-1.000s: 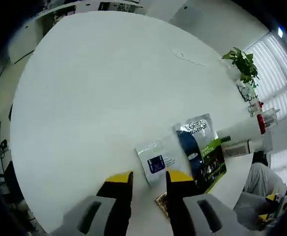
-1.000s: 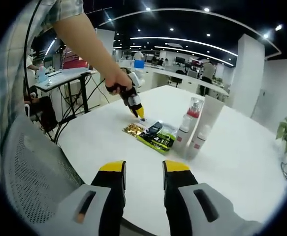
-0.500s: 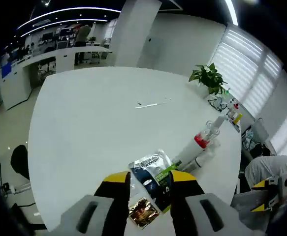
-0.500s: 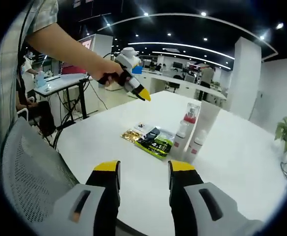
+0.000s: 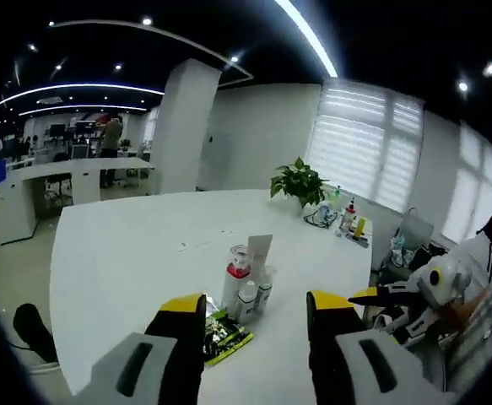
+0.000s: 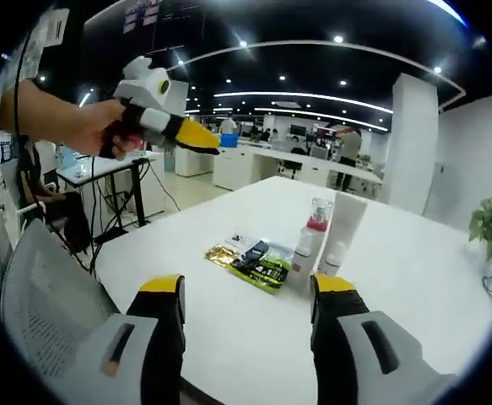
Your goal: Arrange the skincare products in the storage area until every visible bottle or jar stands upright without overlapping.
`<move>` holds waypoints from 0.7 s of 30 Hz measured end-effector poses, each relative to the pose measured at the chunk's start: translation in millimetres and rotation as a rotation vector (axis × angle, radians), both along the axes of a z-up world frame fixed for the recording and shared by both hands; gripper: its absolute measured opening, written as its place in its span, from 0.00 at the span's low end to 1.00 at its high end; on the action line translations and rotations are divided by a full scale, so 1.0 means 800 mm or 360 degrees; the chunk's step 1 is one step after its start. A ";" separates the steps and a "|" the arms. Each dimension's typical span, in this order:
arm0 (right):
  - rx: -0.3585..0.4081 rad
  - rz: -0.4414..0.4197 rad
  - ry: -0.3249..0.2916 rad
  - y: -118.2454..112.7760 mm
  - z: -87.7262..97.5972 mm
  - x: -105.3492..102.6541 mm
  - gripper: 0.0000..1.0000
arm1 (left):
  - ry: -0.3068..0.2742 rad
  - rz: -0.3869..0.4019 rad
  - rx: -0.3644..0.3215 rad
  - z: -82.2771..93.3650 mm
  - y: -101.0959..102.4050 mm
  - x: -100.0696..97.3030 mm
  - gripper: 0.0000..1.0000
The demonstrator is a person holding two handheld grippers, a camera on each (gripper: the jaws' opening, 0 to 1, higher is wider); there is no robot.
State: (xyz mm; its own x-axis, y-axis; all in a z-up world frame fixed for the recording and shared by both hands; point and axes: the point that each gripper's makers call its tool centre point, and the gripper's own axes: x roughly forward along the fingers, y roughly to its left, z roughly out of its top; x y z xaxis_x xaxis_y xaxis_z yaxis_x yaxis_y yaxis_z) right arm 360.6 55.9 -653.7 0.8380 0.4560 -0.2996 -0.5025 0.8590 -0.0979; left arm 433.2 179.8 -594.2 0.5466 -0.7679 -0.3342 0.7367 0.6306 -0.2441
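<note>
On the white table (image 6: pixel 414 278) the skincare products stand in a tight group: a clear bottle with a red collar (image 6: pixel 310 234), a tall white tube (image 6: pixel 342 221) and a small white bottle (image 6: pixel 329 258), all upright. Flat beside them lie a green sachet (image 6: pixel 262 267), a gold sachet (image 6: pixel 221 253) and a white sachet (image 6: pixel 244 243). The left gripper view has the red-collared bottle (image 5: pixel 235 283), the tube (image 5: pixel 259 251) and the green sachet (image 5: pixel 225 338). My left gripper (image 5: pixel 256 305) is open, raised high above the table (image 5: pixel 136 245). My right gripper (image 6: pixel 246 285) is open over the near edge.
A hand holds the left gripper (image 6: pixel 202 138) up at the left, clear of the products. The right gripper (image 5: pixel 402 295) enters from the right. A potted plant (image 5: pixel 300 180) and small items stand at the far edge. A mesh chair (image 6: pixel 43 312) sits close by.
My left gripper has risen and pulled back from the sachets, so its view now looks level across the table. Both grippers' jaws stand wider apart. The products have not moved.
</note>
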 end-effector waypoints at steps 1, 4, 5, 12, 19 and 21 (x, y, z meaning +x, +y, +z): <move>0.0013 -0.0006 -0.0010 0.000 0.002 0.001 0.63 | -0.0018 0.0012 0.0002 -0.002 0.004 -0.007 0.52; 0.0059 -0.0015 -0.0033 -0.001 0.009 0.002 0.68 | -0.0095 0.0070 0.0003 -0.004 0.019 -0.027 0.59; 0.0085 -0.0017 -0.0049 -0.001 0.012 0.003 0.69 | -0.0104 0.0099 -0.0003 -0.006 0.025 -0.036 0.61; 0.0253 0.0008 -0.0138 0.004 0.035 0.002 0.77 | -0.0305 0.0264 0.0006 -0.008 0.065 -0.070 0.85; 0.0312 0.0090 -0.0157 0.018 0.043 -0.007 0.80 | -0.0463 0.0382 0.0034 -0.020 0.084 -0.103 0.99; 0.0349 0.0111 -0.0157 0.021 0.047 -0.010 0.80 | -0.0467 0.0412 0.0003 -0.031 0.089 -0.107 1.00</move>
